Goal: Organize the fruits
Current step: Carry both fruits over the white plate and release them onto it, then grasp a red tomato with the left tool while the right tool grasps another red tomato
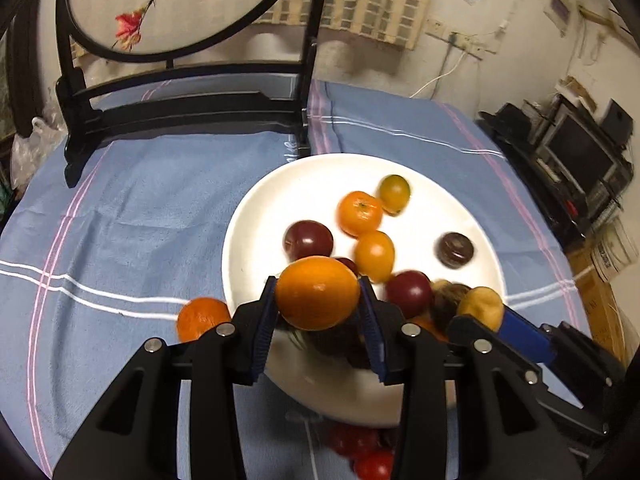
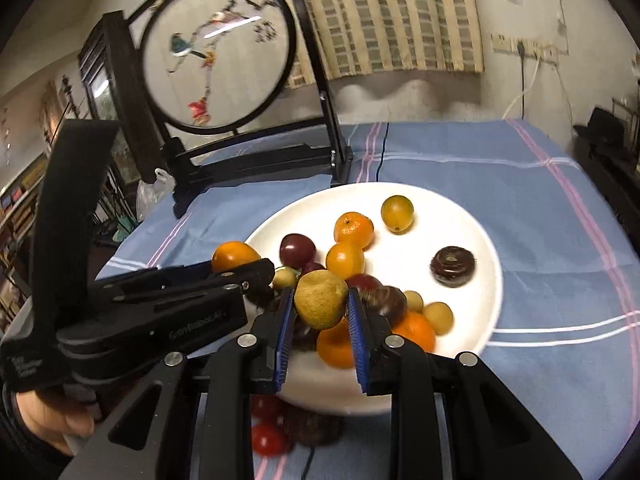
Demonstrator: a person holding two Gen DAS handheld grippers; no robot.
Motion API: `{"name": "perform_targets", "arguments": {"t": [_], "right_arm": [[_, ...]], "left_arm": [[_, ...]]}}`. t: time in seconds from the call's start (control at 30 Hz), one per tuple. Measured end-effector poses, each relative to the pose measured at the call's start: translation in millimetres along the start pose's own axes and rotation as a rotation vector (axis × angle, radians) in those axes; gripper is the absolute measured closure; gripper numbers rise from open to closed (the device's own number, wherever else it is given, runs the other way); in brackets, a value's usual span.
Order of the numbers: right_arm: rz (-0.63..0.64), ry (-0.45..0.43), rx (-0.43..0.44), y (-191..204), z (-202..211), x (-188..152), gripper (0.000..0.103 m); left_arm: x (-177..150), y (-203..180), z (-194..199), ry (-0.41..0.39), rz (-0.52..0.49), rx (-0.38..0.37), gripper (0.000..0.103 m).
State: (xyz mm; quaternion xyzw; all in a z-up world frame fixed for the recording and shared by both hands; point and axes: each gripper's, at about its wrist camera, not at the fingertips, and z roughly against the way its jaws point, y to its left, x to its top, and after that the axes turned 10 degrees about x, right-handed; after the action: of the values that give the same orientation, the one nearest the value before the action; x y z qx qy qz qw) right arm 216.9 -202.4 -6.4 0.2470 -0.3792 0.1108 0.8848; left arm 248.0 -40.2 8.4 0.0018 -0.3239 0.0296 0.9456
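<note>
A white plate (image 1: 280, 184) on the blue cloth holds several fruits: oranges, dark red plums, a yellow-green one and a dark round one (image 1: 455, 249). My left gripper (image 1: 318, 300) is shut on an orange (image 1: 318, 298) above the plate's near edge. My right gripper (image 2: 321, 304) is shut on a yellow-green fruit (image 2: 321, 299) above the plate (image 2: 472, 216), just right of the left gripper (image 2: 224, 280). The right gripper also shows in the left wrist view (image 1: 516, 328) with its fruit (image 1: 482, 306). Another orange (image 1: 202, 318) lies on the cloth left of the plate.
A black-framed round embroidered screen (image 1: 180, 8) on a stand stands at the back left of the table. Small red fruits (image 1: 364, 452) lie on the cloth in front of the plate. Shelves with electronics (image 1: 580, 160) are off the table's right side.
</note>
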Motion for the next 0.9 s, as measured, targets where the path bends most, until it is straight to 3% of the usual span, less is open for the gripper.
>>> {"name": "perform_targets", "arguments": {"t": [0.07,0.13,0.17,0.2,0.27,0.4,0.53,0.9], "right_arm": [[-0.047,-0.014,0.018,-8.9,-5.4,1.4,0.075],[-0.105,-0.051,0.062,-18.7,-1.7,0.5,0.071],[-0.113,-0.052,0.060,-20.3,0.5,0.0,0.064],[-0.109,-0.062,0.038,-21.0,4.8,-0.4,0.055],[-0.105,-0.091,0.025,-21.1,15.4,-2.9,0.052],[-0.116,-0.085,0.040,-21.6,28.9,-9.4,0.048],[-0.082,-0.066,0.028,-14.3,42.0,-25.0,0.046],[0.042,0.128,-0.003,25.6,40.6,-86.3,0.046]], "left_arm": [[3.0,-0.3,-6.5,0.006,0.012,0.006,0.062],[3.9,2.0,-6.8,-0.009,0.030,0.013,0.043],[3.5,3.3,-3.0,-0.037,0.041,0.026,0.033],[2.2,4.9,1.3,-0.063,0.043,0.038,0.030],[-0.9,5.3,7.2,-0.074,0.023,0.041,0.029],[-14.1,14.8,19.7,-0.074,0.036,0.044,0.021],[-36.9,29.4,32.6,-0.078,0.053,0.048,0.020],[-89.2,65.3,29.7,0.002,0.114,0.070,0.017]]}}
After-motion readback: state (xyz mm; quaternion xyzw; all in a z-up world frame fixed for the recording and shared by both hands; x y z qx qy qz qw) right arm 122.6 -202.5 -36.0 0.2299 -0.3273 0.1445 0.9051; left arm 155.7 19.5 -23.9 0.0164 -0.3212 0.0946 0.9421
